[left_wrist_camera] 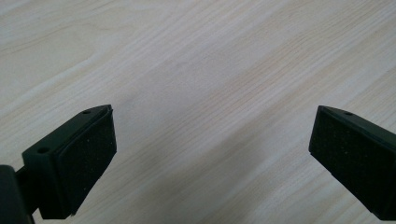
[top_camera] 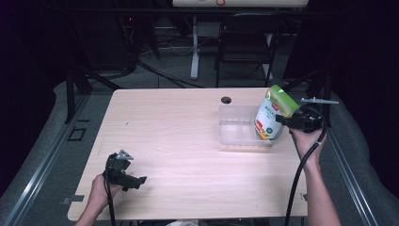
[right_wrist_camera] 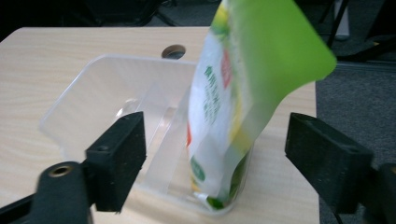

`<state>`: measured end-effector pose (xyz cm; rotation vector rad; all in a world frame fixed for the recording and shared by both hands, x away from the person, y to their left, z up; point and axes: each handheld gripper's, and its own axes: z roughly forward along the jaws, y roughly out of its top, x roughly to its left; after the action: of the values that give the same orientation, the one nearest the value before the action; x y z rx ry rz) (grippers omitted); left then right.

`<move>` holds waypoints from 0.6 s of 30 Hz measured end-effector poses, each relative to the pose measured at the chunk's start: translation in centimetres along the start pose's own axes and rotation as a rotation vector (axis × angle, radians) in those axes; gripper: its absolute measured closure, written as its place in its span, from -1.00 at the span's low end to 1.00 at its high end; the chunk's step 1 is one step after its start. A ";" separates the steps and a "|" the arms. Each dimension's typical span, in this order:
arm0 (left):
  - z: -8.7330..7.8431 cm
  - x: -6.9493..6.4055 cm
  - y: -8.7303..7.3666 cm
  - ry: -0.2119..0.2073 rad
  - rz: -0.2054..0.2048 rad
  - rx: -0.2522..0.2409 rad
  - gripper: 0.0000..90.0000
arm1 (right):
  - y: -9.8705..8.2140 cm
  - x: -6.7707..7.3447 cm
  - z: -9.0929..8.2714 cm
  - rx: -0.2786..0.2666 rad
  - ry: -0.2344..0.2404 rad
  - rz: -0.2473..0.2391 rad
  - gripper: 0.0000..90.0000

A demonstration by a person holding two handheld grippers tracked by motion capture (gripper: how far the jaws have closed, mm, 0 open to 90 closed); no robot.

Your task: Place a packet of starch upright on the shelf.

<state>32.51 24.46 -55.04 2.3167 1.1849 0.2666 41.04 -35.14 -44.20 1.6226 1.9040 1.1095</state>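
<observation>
A green and white pouch [top_camera: 270,115] stands tilted in the right end of a clear plastic bin [top_camera: 235,127] on the wooden table [top_camera: 179,141]. My right gripper [top_camera: 282,120] sits just right of the pouch, its jaws open. In the right gripper view the pouch [right_wrist_camera: 233,102] stands between the two spread jaws of the right gripper [right_wrist_camera: 217,128], with a gap on each side; the bin [right_wrist_camera: 107,88] has a divider inside. My left gripper [top_camera: 139,180] rests near the table's front left, open, and in the left gripper view the gripper [left_wrist_camera: 210,135] has bare wood between its jaws.
A dark round hole [top_camera: 226,100] sits in the tabletop just behind the bin. Beyond the table stand a black chair [top_camera: 244,42] and a white desk leg [top_camera: 194,47]. The table's right edge runs close to the right hand.
</observation>
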 end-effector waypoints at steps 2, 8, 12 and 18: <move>0.0 0.0 0.0 -0.001 0.000 -0.001 -0.98 | -0.2 0.4 -0.6 0.005 0.020 -0.012 -0.66; 0.0 -0.1 0.0 0.000 -0.001 0.002 -0.98 | -1.1 1.7 -2.1 0.035 0.068 -0.062 -0.88; 0.0 -0.1 0.0 0.000 -0.001 0.002 -0.98 | -1.9 2.7 -3.0 0.059 0.101 -0.092 -0.97; 0.0 -0.1 0.0 -0.001 -0.001 0.000 -0.98 | -3.2 4.3 -3.8 0.078 0.143 -0.129 -1.00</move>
<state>32.47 24.34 -55.05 2.3156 1.1862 0.2655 35.18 -32.23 -43.61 1.4710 2.1353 1.1385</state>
